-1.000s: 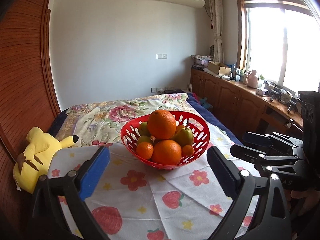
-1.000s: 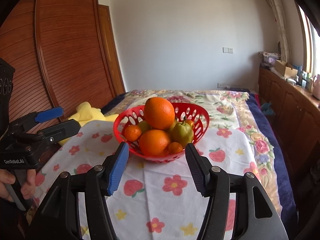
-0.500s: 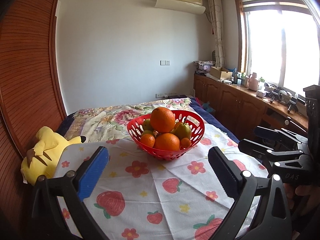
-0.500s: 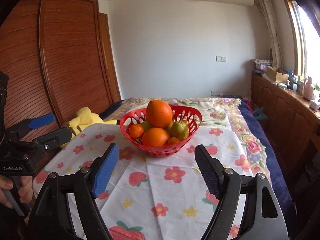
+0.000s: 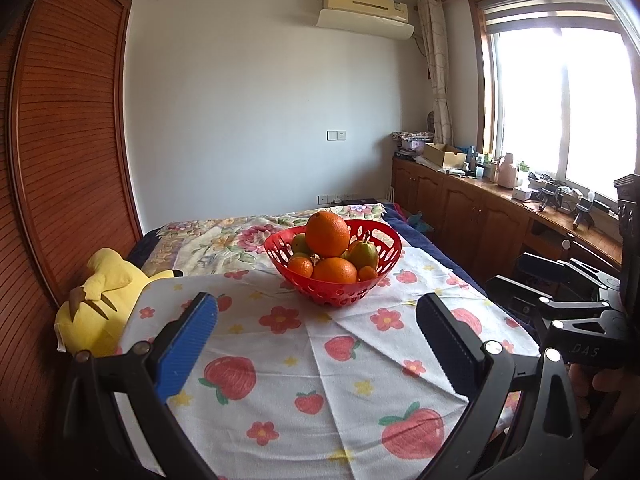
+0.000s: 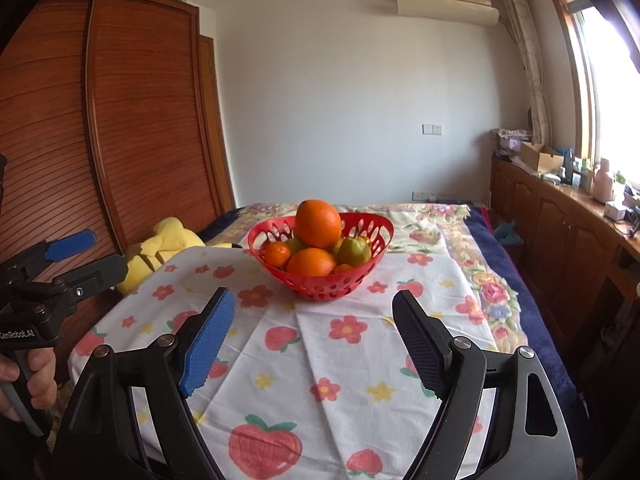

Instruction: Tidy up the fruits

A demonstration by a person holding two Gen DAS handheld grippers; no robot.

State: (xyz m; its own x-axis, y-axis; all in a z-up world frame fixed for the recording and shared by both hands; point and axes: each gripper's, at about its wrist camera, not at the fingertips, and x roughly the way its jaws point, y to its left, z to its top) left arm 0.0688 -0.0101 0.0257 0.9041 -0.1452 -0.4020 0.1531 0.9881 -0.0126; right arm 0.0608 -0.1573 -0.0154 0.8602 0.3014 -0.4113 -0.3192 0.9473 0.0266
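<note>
A red perforated basket (image 5: 340, 296) (image 6: 324, 286) stands on a white cloth printed with strawberries and flowers (image 5: 360, 364). It holds a large orange (image 5: 327, 234) (image 6: 318, 224) on top, a second orange (image 5: 334, 270), a small mandarin (image 5: 300, 267) and a green pear (image 5: 364, 254). My left gripper (image 5: 316, 300) is open and empty, well short of the basket. My right gripper (image 6: 314, 295) is also open with nothing between its pads, the basket beyond its tips. Each gripper shows in the other's view: right gripper (image 5: 510, 272), left gripper (image 6: 100, 252).
A yellow plush toy (image 5: 100, 292) (image 6: 160, 248) lies at the cloth's left edge against a wooden wardrobe (image 5: 60, 160). A floral bedspread (image 6: 440, 220) stretches behind the basket. Wooden cabinets (image 5: 480, 216) with clutter run under the window on the right.
Both grippers have drawn back from the basket, which now looks smaller and farther away. The right gripper's jaws have spread wider. The fruit has not moved.
</note>
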